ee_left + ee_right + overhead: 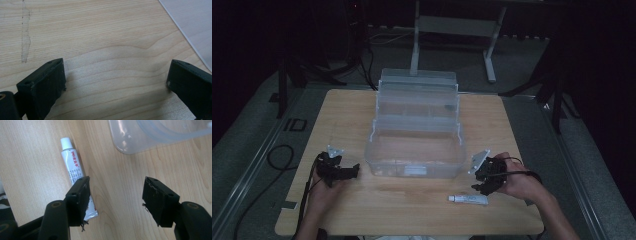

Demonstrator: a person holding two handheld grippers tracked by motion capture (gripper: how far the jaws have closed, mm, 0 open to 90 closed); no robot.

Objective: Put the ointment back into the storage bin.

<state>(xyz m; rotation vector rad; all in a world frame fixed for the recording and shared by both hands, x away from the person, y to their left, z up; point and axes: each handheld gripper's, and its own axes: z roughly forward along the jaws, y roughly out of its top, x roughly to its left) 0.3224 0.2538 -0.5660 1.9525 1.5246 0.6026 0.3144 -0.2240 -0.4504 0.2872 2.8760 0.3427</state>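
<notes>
Tube (pixel 468 199) lies flat, cap toward left claw (pixel 343 173), lengthwise across table (pixel 412 210).

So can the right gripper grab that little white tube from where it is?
Probably yes. The right gripper is open just above the tube, which lies alone on the table, beside one jaw, not between them.

On the wooden table (pixel 362 210) stands 1 clear plastic organiser box (pixel 416 145), opened out in tiers, set toward the far edge. 1 white tube with a white cap (pixel 468 199) lies near the front edge, toward the right corner. 2 black grippers are held over the table: 1 left gripper (pixel 353 171) and 1 right gripper (pixel 478 187), each with 2 jaws.
</notes>
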